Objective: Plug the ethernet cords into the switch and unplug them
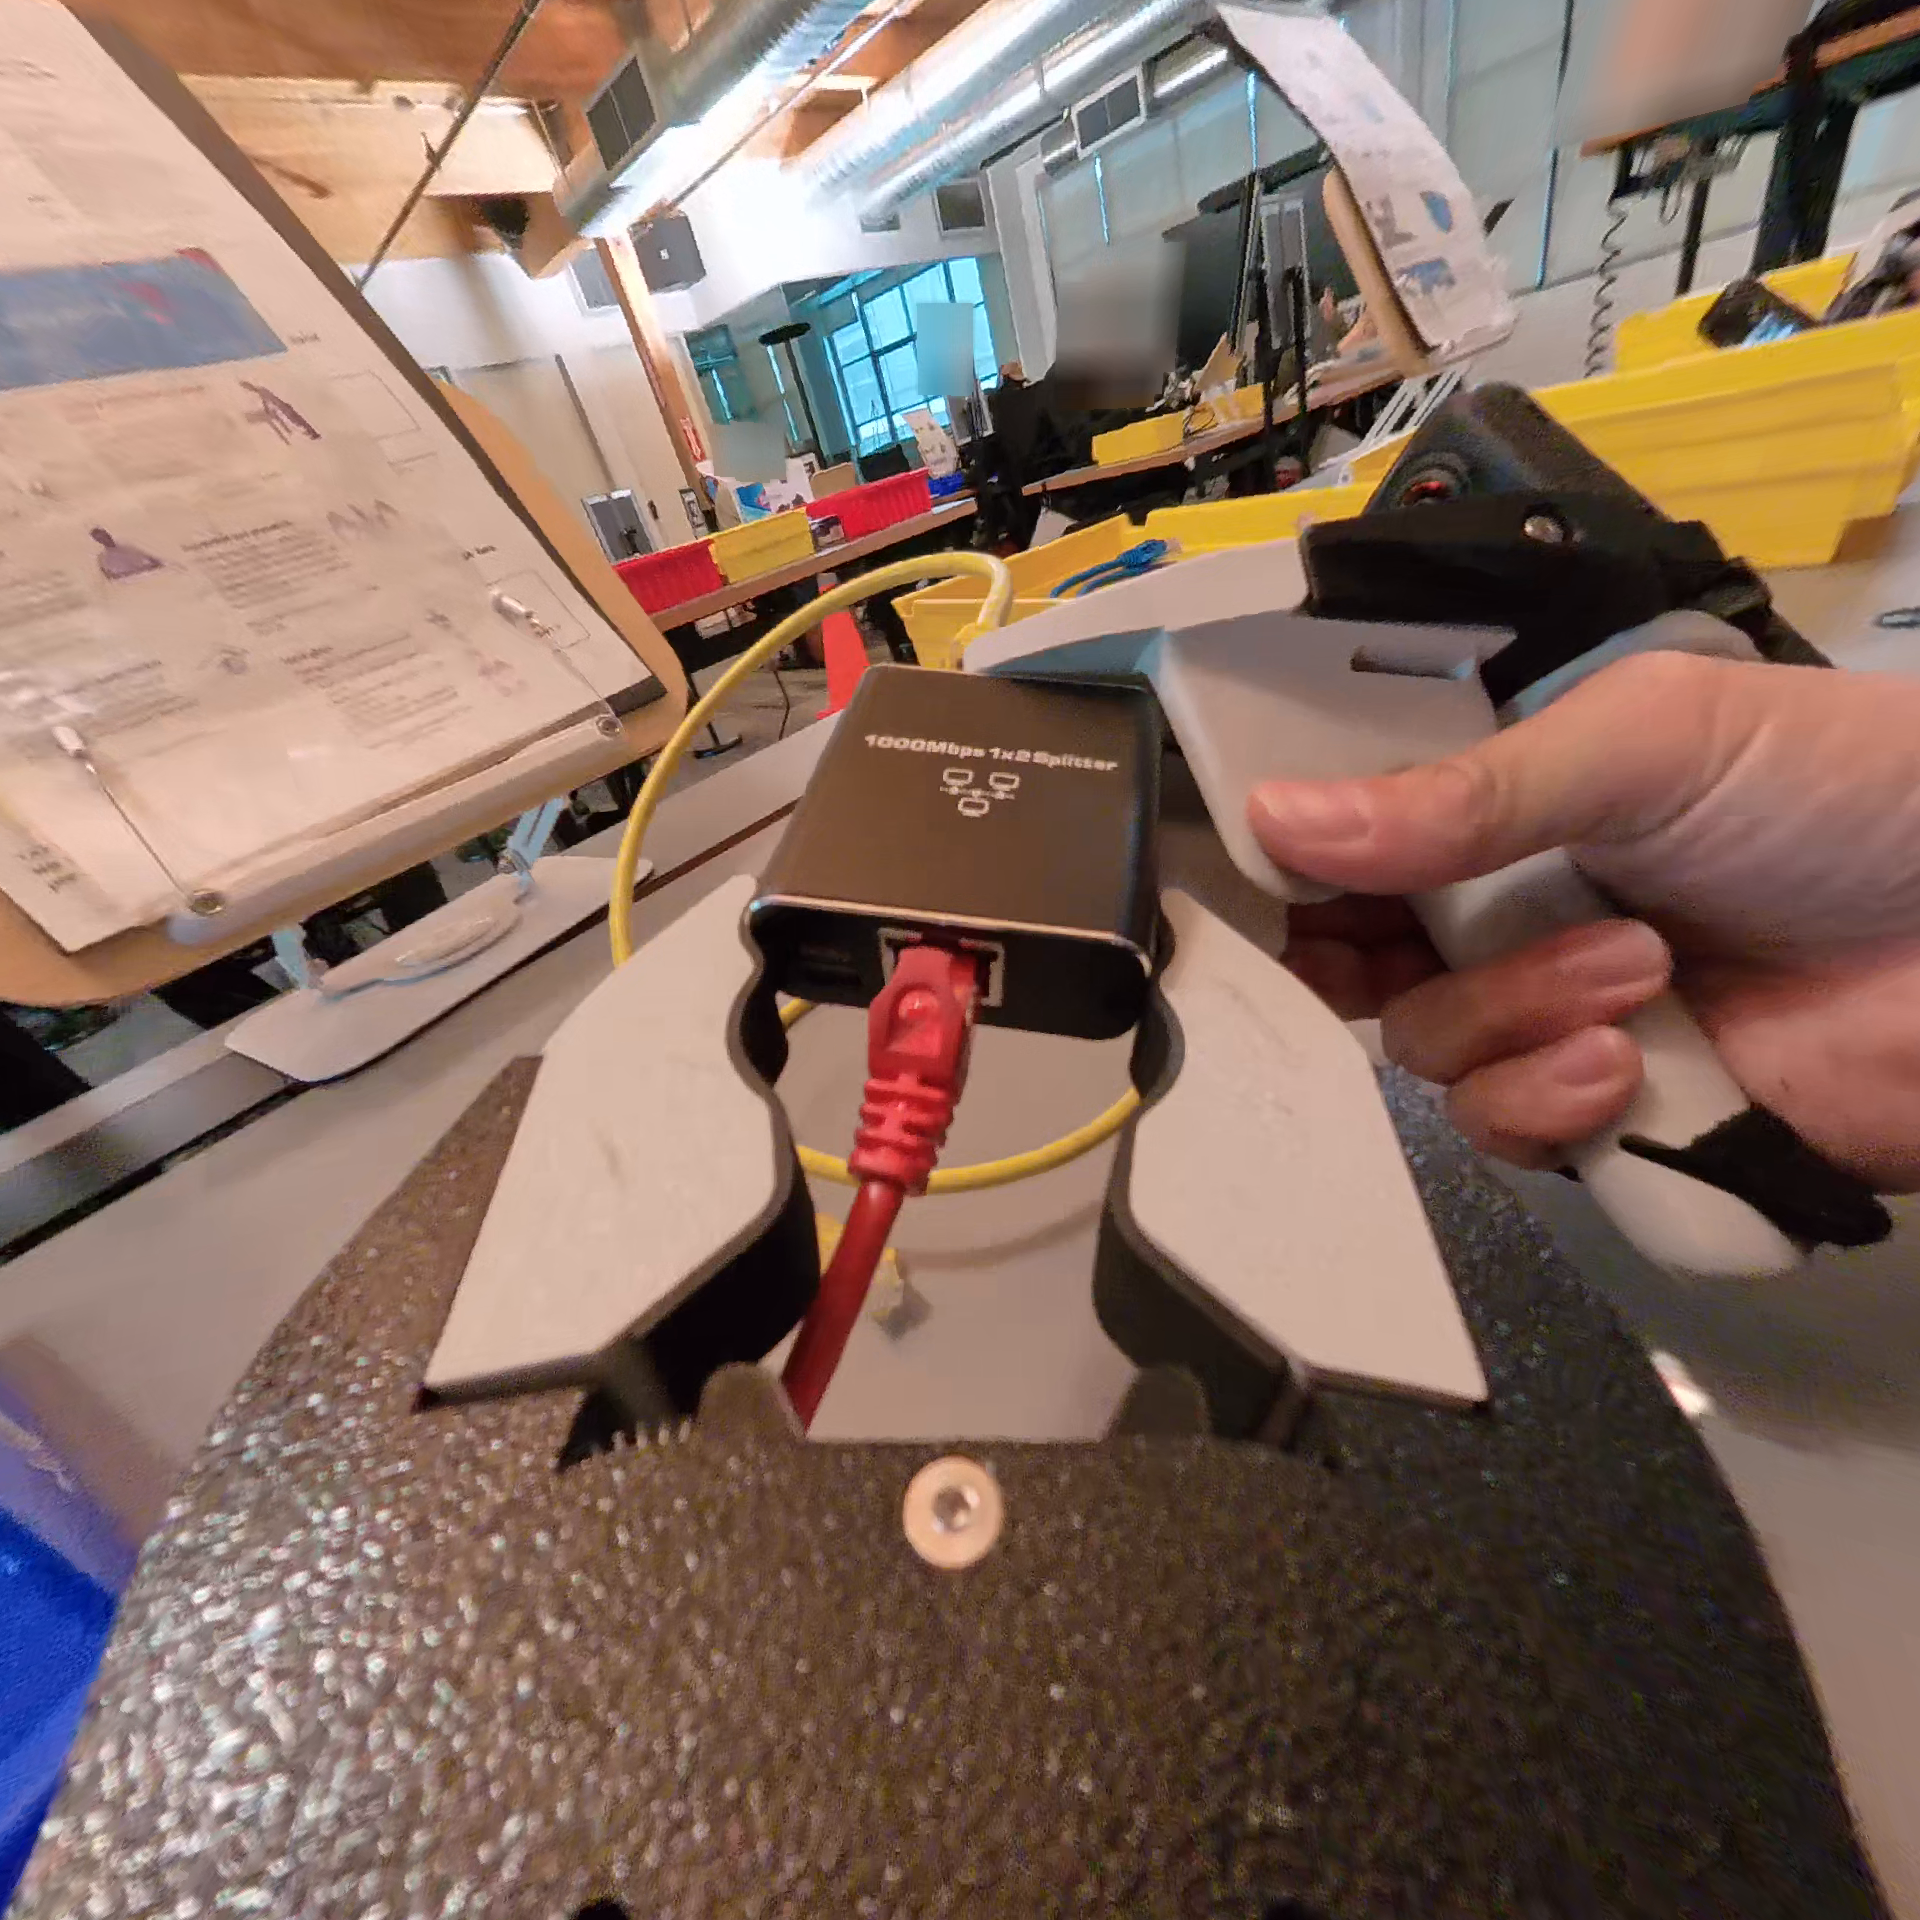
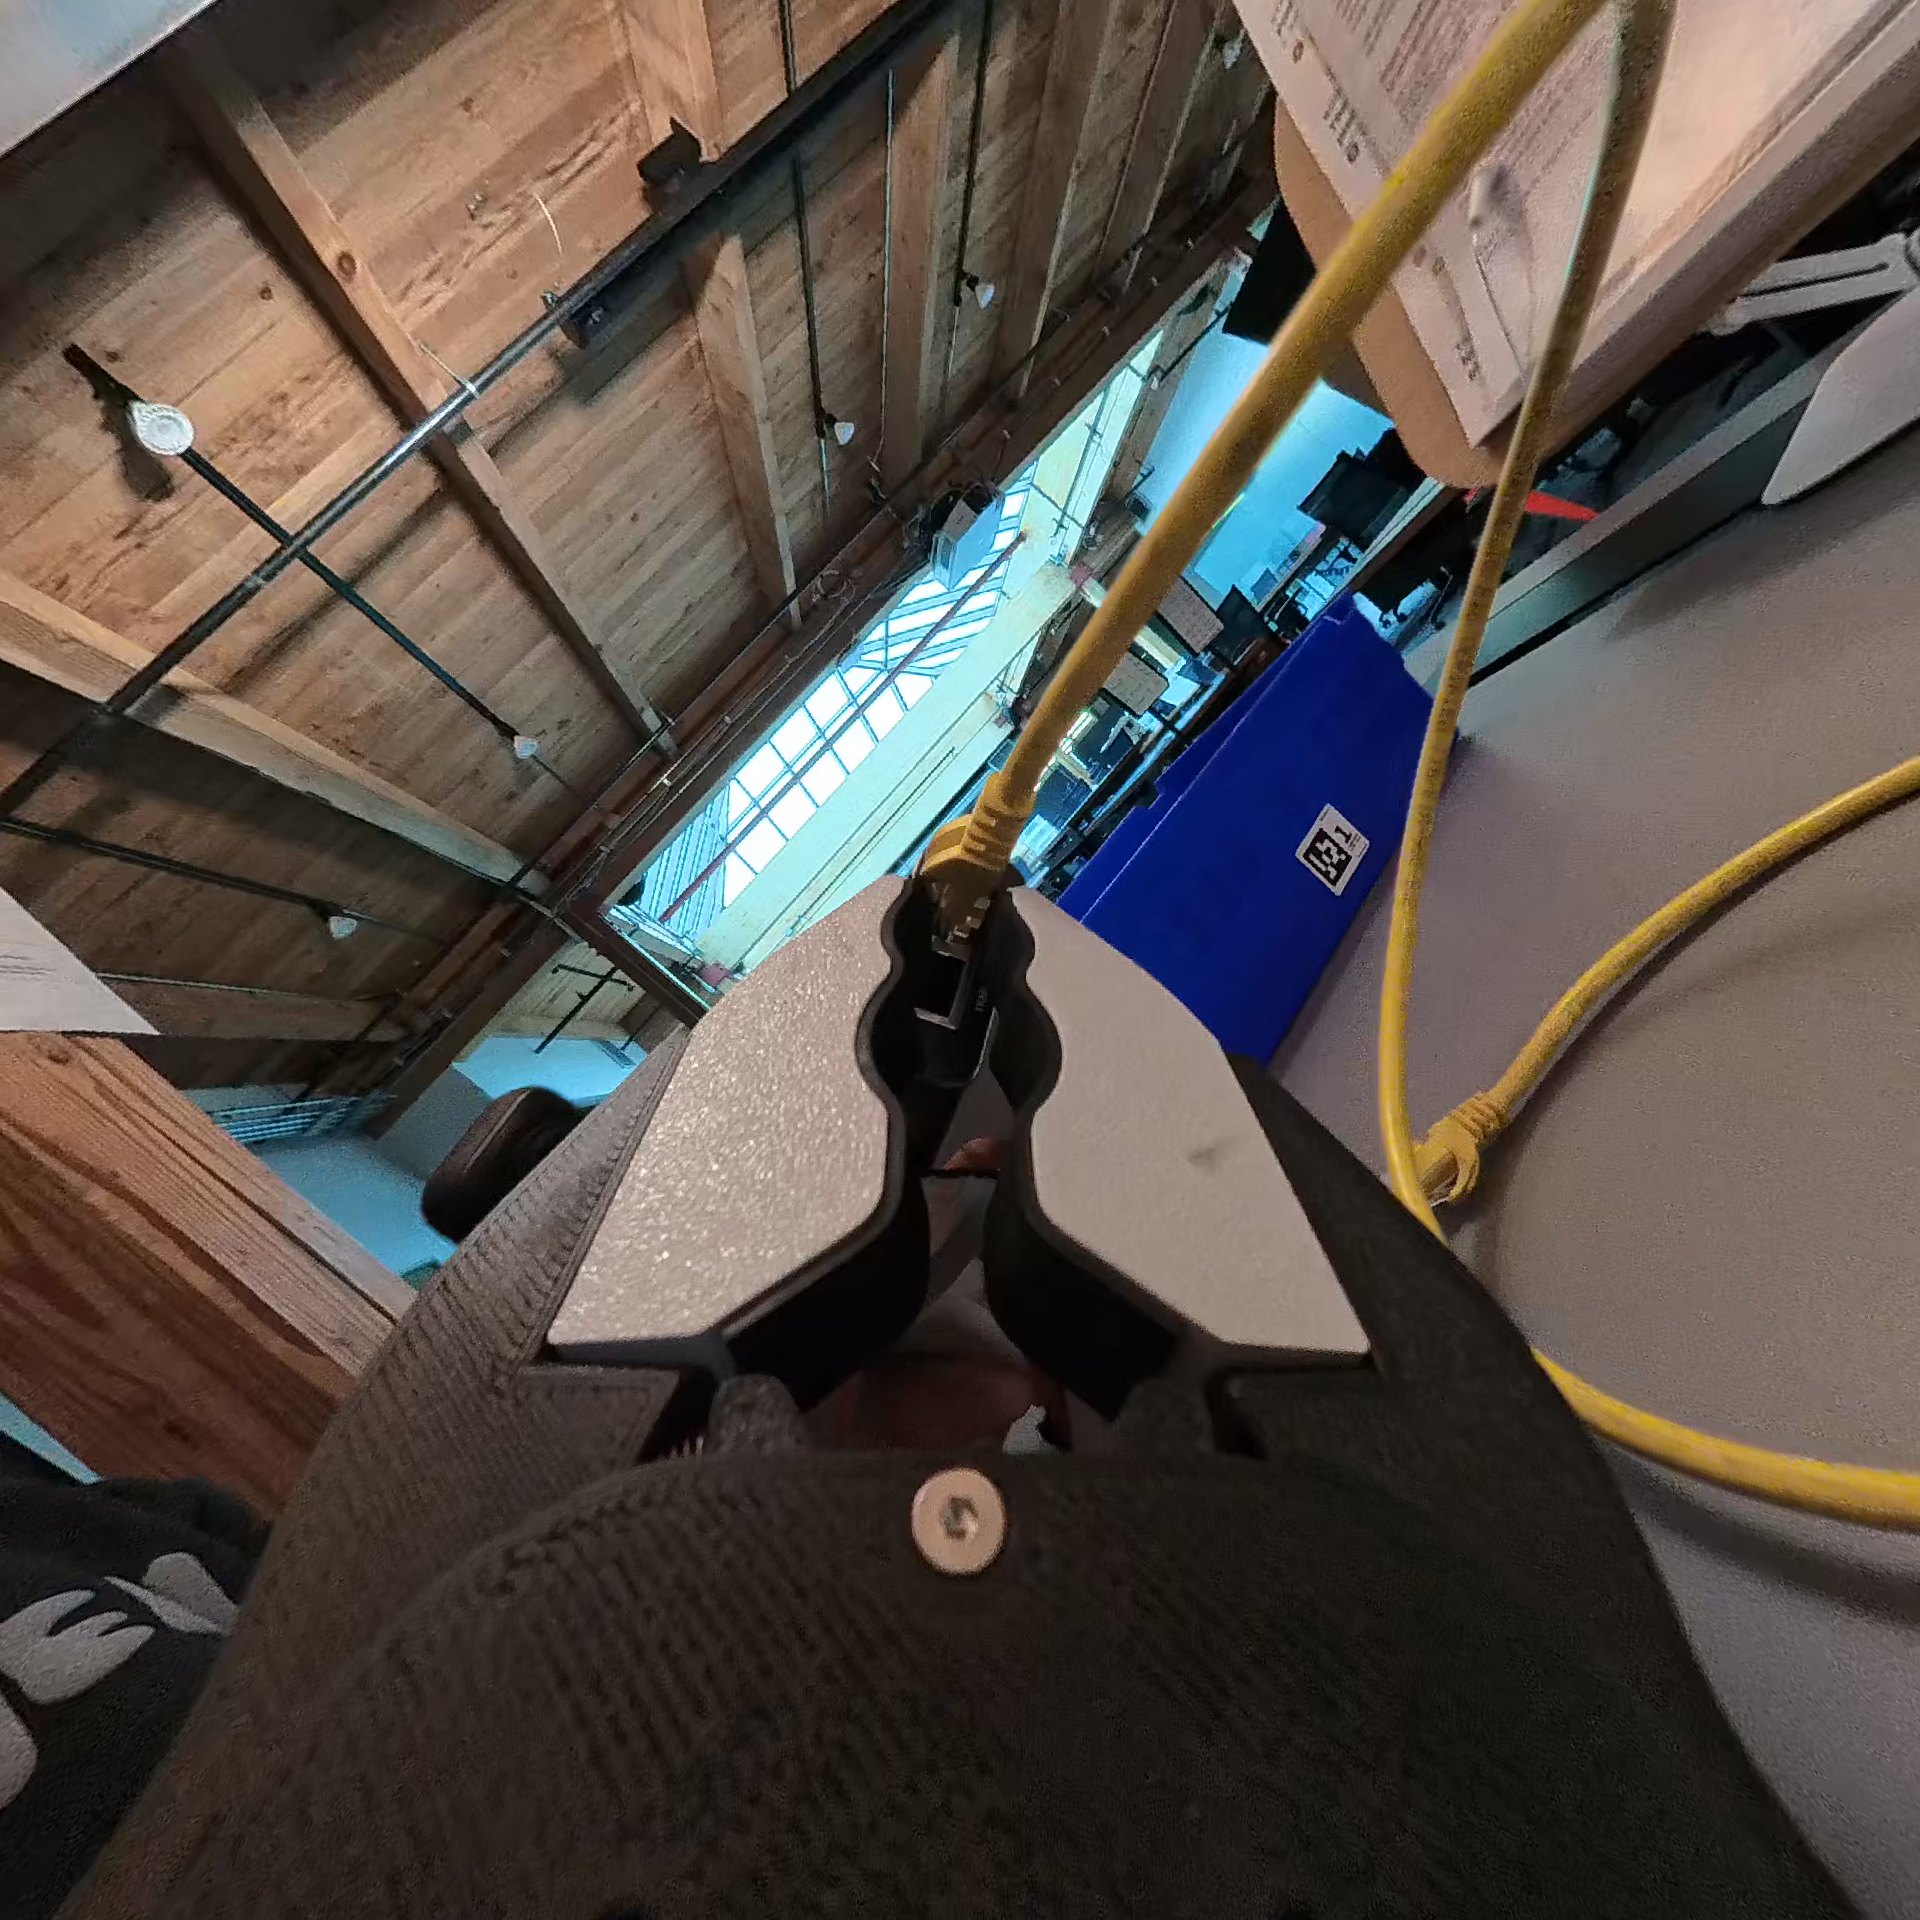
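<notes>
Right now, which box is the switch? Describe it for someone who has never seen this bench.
Start at the grey table. The left gripper has its fingers either side of a small black box, the switch. Unlike the yellow bins behind, it is black metal, with a red ethernet cord plugged into its near face.

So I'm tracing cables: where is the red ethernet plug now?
Left wrist view, centre: the red ethernet plug sits in the black switch box, between the left gripper fingers.
</notes>
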A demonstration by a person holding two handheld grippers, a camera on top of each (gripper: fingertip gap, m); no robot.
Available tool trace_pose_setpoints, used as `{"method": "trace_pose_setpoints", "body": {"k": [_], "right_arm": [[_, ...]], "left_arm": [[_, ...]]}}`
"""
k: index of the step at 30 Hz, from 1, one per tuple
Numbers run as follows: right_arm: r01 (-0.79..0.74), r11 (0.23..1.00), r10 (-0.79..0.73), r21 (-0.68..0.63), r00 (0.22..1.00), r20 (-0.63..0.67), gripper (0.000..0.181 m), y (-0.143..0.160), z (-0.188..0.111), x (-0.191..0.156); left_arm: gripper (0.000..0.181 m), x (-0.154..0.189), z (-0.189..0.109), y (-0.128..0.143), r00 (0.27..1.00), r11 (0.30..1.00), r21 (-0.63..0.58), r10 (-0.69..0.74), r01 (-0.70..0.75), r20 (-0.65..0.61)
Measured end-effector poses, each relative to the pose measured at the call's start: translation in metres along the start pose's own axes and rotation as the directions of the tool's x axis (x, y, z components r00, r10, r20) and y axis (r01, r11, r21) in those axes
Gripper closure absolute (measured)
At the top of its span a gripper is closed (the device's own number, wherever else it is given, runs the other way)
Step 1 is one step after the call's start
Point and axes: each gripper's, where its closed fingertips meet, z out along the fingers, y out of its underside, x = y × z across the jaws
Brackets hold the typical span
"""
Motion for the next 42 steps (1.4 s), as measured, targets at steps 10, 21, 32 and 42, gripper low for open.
{"method": "trace_pose_setpoints", "body": {"k": [10, 21, 32, 42], "right_arm": [[0.403, 0.904, -0.412, -0.141, 0.91, -0.04, 0.17, -0.085, -0.015, -0.042], [0.697, 0.654, -0.749, -0.295, 0.652, -0.12, 0.17, -0.25, -0.073, -0.116], [0.349, 0.678, -0.65, -0.646, 0.696, -0.306, 0.17, -0.263, -0.16, 0.033], [0.079, 0.758, -0.56, -0.647, 0.587, -0.584, 0.17, -0.246, -0.202, 0.125]], "left_arm": [[0.117, -0.023, -0.01, -0.003, 0.995, 0.999, 0.04, -0.002, -0.002, 0.096], [0.117, -0.021, -0.008, 0.002, 0.998, 1.0, 0.026, -0.006, 0.005, 0.054], [0.117, -0.014, -0.006, 0.003, 0.999, 1.0, 0.02, 0.018, -0.019, 0.026], [0.117, -0.013, -0.006, 0.002, 1.0, 1.0, 0.022, 0.016, -0.017, 0.016]]}}
